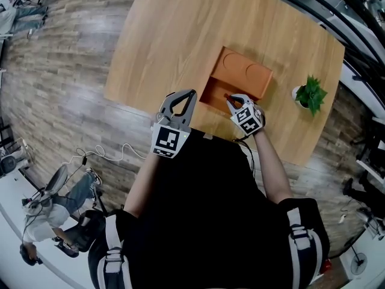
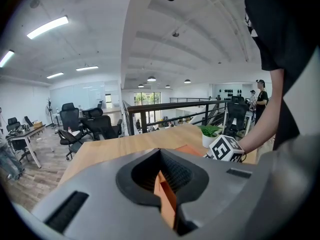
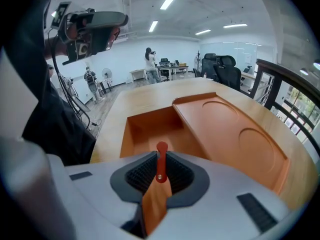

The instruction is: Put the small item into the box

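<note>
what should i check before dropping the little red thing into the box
1. Small red item pinched between the right gripper fingers: ok.
2. Lid slid aside, box compartment exposed: ok.
3. Compartment free of other things: ok, as far as it shows.
4. Item lined up with the opening: ok, near its front edge.
5. Left gripper apart from the box: cannot tell; its tip sits close beside the corner.
6. Plant out of the way: ok.
</note>
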Demonstrator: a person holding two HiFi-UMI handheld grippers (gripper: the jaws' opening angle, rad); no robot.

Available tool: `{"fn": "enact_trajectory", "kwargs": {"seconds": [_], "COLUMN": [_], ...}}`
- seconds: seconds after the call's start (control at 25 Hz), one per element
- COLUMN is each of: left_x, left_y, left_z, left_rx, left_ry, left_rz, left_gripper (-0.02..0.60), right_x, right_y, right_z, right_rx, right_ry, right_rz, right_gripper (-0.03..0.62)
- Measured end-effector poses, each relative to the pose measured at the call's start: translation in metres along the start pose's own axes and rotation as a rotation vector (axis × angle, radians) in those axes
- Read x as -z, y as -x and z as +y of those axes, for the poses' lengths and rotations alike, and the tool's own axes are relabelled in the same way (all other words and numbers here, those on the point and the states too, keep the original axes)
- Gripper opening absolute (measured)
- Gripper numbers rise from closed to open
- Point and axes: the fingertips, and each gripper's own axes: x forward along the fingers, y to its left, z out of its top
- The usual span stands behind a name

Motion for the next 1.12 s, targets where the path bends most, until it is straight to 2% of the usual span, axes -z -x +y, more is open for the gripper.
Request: {"fn": "enact_trajectory", "kwargs": {"seconds": [0.48,1.12], "left_x": [0.002,0.003], "left_y": [-0.002,0.002], "left_z": [0.009,0.013], "left_rx": [0.014,0.024], "left_ry": [-0.007,-0.018], "left_rz": [0.012,0.001], "left_gripper": [0.021,0.021], "right_x": [0.010,0.024], "right_y": [-0.023,-0.034], "right_z": [-0.002,-0.005], "right_rx": [-0.002,0.053], "right_ry": [0.028,0.059], "right_rz": [0.090,0.182], "right_gripper": [0.066,0.066]}}
